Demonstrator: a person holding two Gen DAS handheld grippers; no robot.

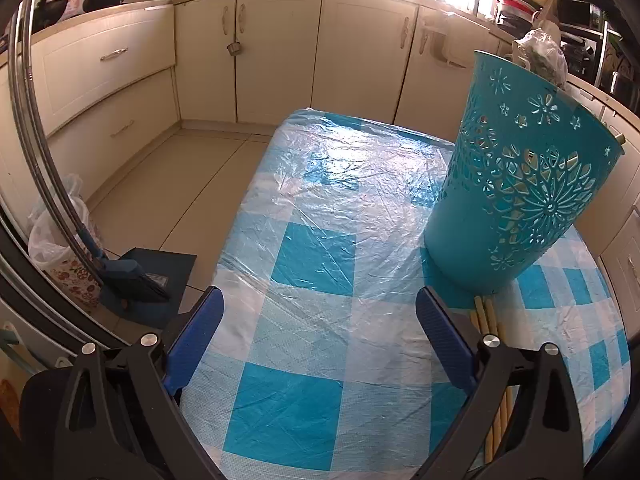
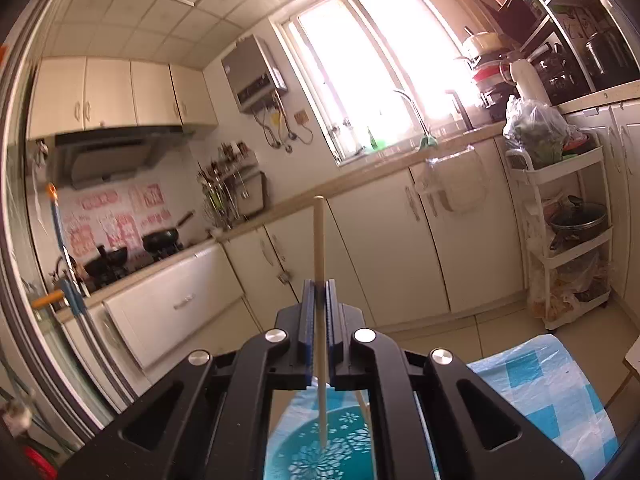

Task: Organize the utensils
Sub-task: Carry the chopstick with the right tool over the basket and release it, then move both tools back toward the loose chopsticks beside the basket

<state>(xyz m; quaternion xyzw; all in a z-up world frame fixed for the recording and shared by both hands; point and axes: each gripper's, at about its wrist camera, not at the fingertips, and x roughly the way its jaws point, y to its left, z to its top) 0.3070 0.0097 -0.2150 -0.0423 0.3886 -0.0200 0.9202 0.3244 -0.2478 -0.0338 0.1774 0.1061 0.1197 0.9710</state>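
Note:
A teal cut-out holder [image 1: 520, 184] stands on the blue-checked table [image 1: 304, 264], to the right of my left gripper [image 1: 320, 308], which is open with nothing between its fingers. Several pale chopsticks [image 1: 486, 312] lie on the table just in front of the holder, behind the right finger. In the right wrist view my right gripper [image 2: 319, 285] is shut on a single pale chopstick [image 2: 319, 236] that stands nearly upright. Its lower end hangs over the open top of the teal holder [image 2: 320, 452]. Another stick [image 2: 366, 408] leans inside the holder.
Cream cabinets [image 1: 280, 60] line the room beyond the table. A dustpan [image 1: 136, 276] and a bagged bin [image 1: 60, 248] sit on the floor at the left. A white trolley [image 2: 568, 248] with pots stands at the right, a bright window [image 2: 380, 52] above the counter.

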